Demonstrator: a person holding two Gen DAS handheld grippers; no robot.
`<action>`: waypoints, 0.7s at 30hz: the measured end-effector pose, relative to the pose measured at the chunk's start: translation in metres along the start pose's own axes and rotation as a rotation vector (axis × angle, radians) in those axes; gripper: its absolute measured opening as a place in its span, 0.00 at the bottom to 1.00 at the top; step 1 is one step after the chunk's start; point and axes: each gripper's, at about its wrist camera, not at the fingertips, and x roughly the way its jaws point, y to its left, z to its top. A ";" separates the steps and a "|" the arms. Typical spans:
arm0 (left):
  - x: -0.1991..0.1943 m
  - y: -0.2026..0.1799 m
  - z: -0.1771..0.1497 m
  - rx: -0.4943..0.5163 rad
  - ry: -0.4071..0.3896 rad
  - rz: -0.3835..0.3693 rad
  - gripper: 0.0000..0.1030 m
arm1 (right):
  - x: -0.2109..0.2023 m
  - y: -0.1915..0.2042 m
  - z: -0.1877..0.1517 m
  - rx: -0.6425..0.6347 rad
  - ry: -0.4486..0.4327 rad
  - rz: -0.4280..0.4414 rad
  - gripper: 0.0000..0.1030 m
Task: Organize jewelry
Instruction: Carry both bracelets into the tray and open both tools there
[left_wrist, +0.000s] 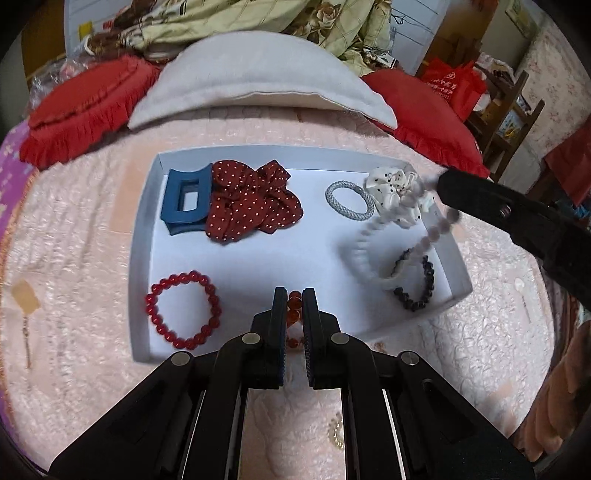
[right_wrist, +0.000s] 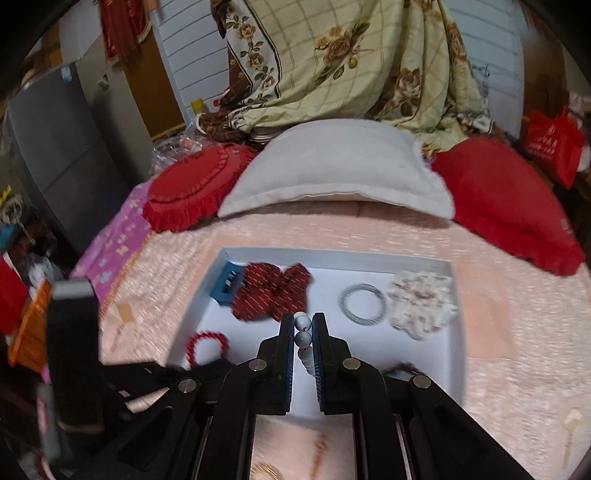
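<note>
A white tray (left_wrist: 144, 236) lies on the pink bedspread. It holds a blue claw clip (left_wrist: 184, 201), a red dotted scrunchie (left_wrist: 251, 201), a grey hair tie (left_wrist: 349, 201), a white scrunchie (left_wrist: 397, 192), a red bead bracelet (left_wrist: 183, 310) and a dark bead bracelet (left_wrist: 417, 284). My left gripper (left_wrist: 294, 295) is shut on an orange bead bracelet (left_wrist: 294, 315) over the tray's near edge. My right gripper (right_wrist: 303, 318) is shut on a white bead bracelet (right_wrist: 301, 323). That white bead bracelet (left_wrist: 369, 254) dangles, blurred, from the right gripper (left_wrist: 445, 179) over the tray's right side.
A grey pillow (left_wrist: 255, 81) and red frilled cushions (left_wrist: 81, 107) lie beyond the tray. A gold bracelet (left_wrist: 336, 430) rests on the bedspread under my left gripper. A small tan tag on a pin (left_wrist: 26, 299) lies left of the tray. Furniture stands off the bed's right side.
</note>
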 end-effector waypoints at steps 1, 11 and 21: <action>0.001 0.002 0.002 -0.001 -0.006 -0.028 0.06 | 0.006 -0.002 0.002 0.018 0.005 0.013 0.09; 0.039 0.008 0.006 0.041 0.026 0.057 0.08 | 0.076 -0.061 -0.019 0.146 0.129 -0.059 0.09; 0.021 0.017 0.008 -0.014 -0.003 0.037 0.38 | 0.067 -0.077 -0.022 0.161 0.105 -0.099 0.41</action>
